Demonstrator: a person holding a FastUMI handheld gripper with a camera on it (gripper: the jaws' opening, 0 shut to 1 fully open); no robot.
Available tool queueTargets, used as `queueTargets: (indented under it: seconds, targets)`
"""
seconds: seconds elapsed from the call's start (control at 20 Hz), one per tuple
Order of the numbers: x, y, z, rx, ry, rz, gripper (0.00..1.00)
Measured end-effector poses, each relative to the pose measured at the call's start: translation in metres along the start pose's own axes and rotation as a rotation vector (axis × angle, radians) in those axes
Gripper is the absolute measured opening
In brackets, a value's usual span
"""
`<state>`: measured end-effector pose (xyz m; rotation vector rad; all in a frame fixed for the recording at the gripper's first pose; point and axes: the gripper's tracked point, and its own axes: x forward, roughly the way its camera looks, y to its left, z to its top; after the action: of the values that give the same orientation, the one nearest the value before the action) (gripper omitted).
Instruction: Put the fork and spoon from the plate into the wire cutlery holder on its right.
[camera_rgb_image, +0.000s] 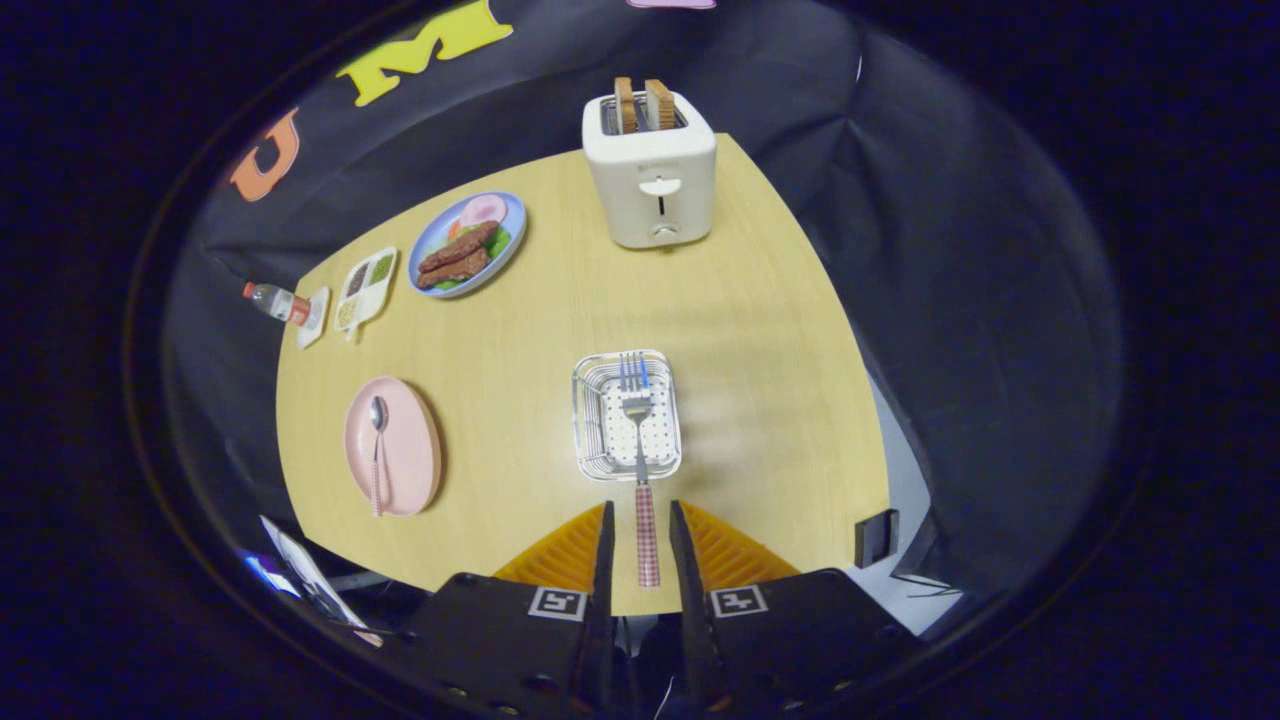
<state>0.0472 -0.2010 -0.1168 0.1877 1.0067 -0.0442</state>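
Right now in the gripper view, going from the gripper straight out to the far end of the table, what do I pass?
gripper with fingers either side of the fork's handle → fork → wire cutlery holder under the fork's head → bare table → toaster with two bread slices.

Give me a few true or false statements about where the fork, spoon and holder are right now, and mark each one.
1. The fork is held between the gripper fingers, its tines over the wire cutlery holder. True.
2. The spoon is already in the holder. False: it lies on the pink plate.
3. The toaster has bread in its slots. True.
4. The pink plate sits right of the holder. False: it is on the holder's left.
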Motion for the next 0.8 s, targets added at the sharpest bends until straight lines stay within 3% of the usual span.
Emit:
queueTargets:
  seconds: [0.1,0.4,0.45,0.6,0.8]
  targets:
    - [-0.005,0.009,0.000,-0.005,-0.014,0.001,0.32]
    - [-0.014,0.068,-0.009,-0.053,-0.032,0.069,0.51]
    - [-0.012,0.079,-0.010,-0.069,-0.036,0.076,0.62]
    - [-0.011,0.116,-0.018,-0.117,-0.035,0.097,0.71]
    - [0.004,0.172,-0.028,-0.174,-0.034,0.124,0.95]
